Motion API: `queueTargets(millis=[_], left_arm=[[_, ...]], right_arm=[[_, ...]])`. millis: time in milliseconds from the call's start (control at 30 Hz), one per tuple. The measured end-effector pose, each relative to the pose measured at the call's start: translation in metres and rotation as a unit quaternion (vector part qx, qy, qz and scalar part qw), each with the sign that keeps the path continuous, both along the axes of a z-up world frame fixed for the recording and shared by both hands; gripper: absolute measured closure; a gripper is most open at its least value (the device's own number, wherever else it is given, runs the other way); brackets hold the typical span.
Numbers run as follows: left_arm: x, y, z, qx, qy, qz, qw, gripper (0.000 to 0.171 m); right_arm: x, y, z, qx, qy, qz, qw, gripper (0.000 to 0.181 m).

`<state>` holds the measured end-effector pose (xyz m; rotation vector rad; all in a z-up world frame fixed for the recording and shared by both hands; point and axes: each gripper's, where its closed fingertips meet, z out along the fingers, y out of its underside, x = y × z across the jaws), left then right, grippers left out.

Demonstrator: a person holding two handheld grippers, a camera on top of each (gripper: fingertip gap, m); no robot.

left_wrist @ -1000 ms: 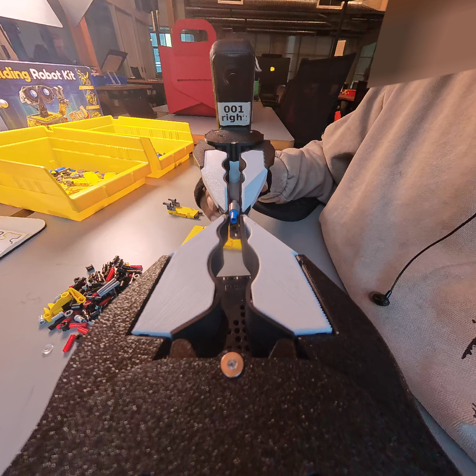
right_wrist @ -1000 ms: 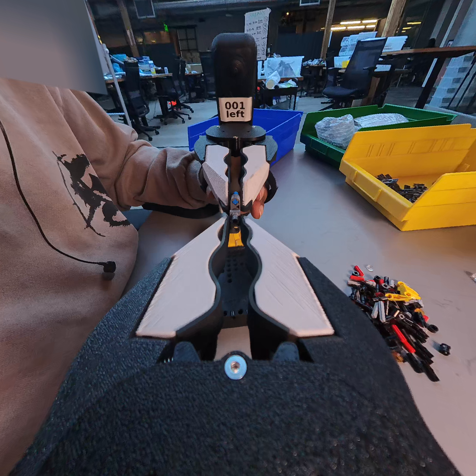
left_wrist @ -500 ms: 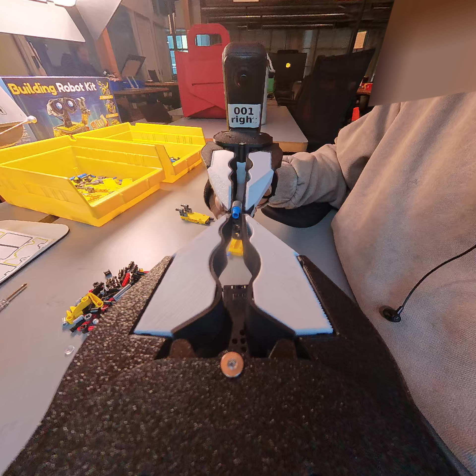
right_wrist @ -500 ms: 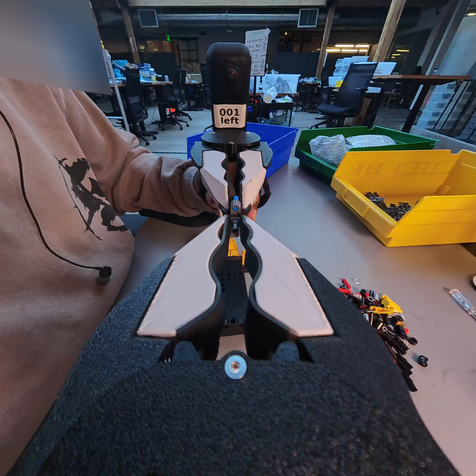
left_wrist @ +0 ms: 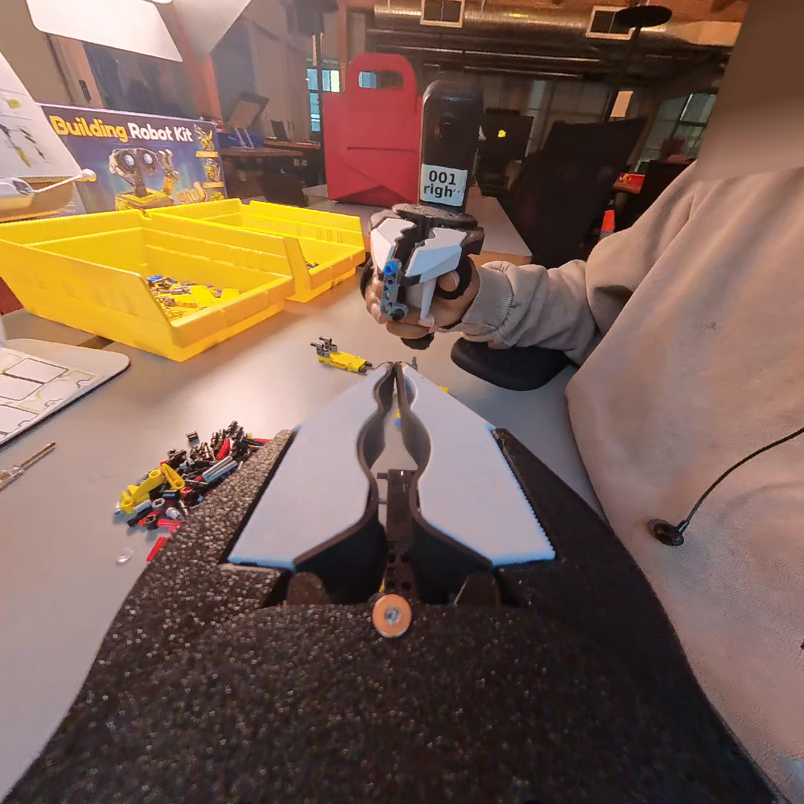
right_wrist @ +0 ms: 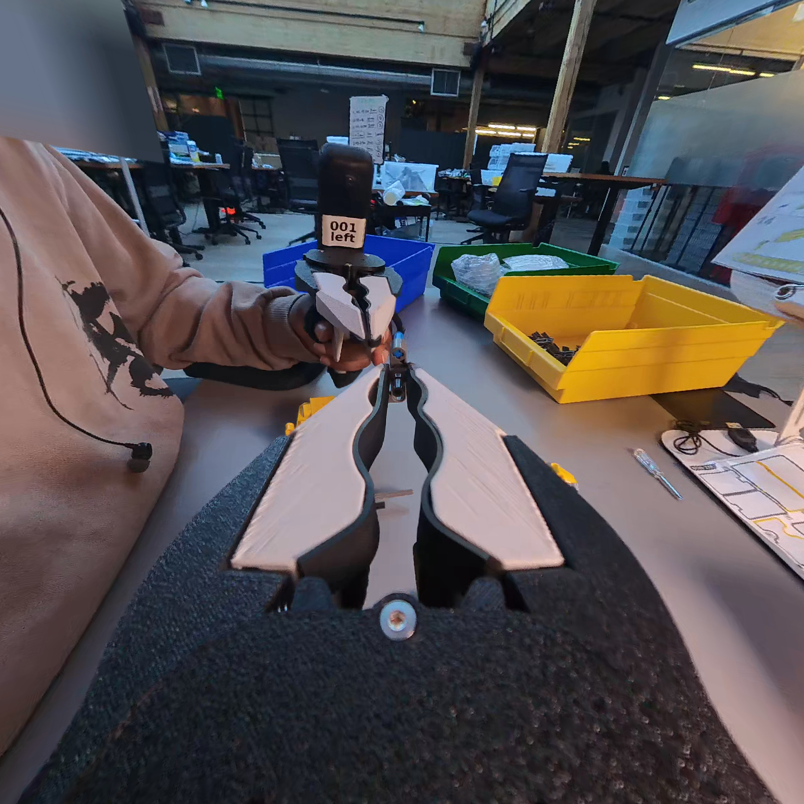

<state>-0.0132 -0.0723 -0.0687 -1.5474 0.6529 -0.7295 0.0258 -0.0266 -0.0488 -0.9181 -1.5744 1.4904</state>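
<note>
Left wrist view first: your left gripper [left_wrist: 395,366] is sitting at the centre of the frame with its tongs drawn narrow, tips all but touching over the grey table [left_wrist: 243,400]. A black perforated beam [left_wrist: 396,517] is showing low in the gap between the fingers; I cannot tell whether they are pinching it. Above the tips, just past centre, your right gripper [left_wrist: 402,278] is facing you, clamping a grey beam [left_wrist: 390,291] with a blue pin [left_wrist: 391,266] at its top end, and your hand [left_wrist: 417,317] is wrapping the handle behind it. A small yellow assembly [left_wrist: 341,357] is lying just left of your left tips. A pile of small parts [left_wrist: 187,474] is spreading at middle left, yellow bins [left_wrist: 143,278] are standing at upper left with a kit box [left_wrist: 130,161] behind them, and a red carrier [left_wrist: 374,130] is standing at top centre.

Right wrist view now: your right gripper [right_wrist: 396,376] is gripping that grey beam [right_wrist: 396,383] upright at centre frame, its tongs narrow around it and the blue pin [right_wrist: 397,341] poking up above the tips. Your left gripper [right_wrist: 367,337] is hanging just left of the beam, pointing down and to the right, tongs drawn close. A yellow bin [right_wrist: 618,365] is sitting at right, a green bin [right_wrist: 461,278] and a blue bin [right_wrist: 409,269] beyond it, and a screwdriver [right_wrist: 657,474] is lying beside an instruction sheet [right_wrist: 757,491] at lower right.
</note>
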Motion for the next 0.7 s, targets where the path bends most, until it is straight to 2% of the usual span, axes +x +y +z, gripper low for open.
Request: queueTargets(millis=[33, 100, 133, 300, 400, 567, 700], left_arm=[[0.004, 0.000, -0.001, -0.001, 0.000, 0.000, 1.000, 0.166], [0.010, 0.001, -0.003, -0.006, -0.002, -0.002, 1.000, 0.144], [0.013, 0.001, -0.004, -0.008, -0.001, -0.003, 1.000, 0.141], [0.029, -0.004, -0.004, -0.006, 0.003, -0.030, 1.000, 0.151], [0.035, -0.010, -0.007, -0.007, 0.015, -0.052, 0.998, 0.164], [0.034, -0.013, -0.012, -0.012, 0.053, -0.046, 0.997, 0.165], [0.033, -0.013, 0.006, 0.015, 0.051, -0.029, 0.998, 0.166]], right_arm=[[0.000, -0.003, -0.002, -0.003, -0.001, 0.005, 1.000, 0.176], [-0.002, -0.012, -0.006, -0.007, -0.006, 0.022, 1.000, 0.175], [-0.003, -0.017, -0.007, -0.008, -0.007, 0.031, 0.999, 0.175], [-0.010, -0.044, -0.018, -0.003, -0.027, 0.067, 0.997, 0.175], [-0.013, -0.055, -0.025, 0.006, -0.038, 0.079, 0.996, 0.175], [-0.014, -0.059, -0.030, 0.011, -0.052, 0.079, 0.995, 0.175], [-0.013, -0.060, -0.013, -0.015, -0.029, 0.081, 0.996, 0.175]])
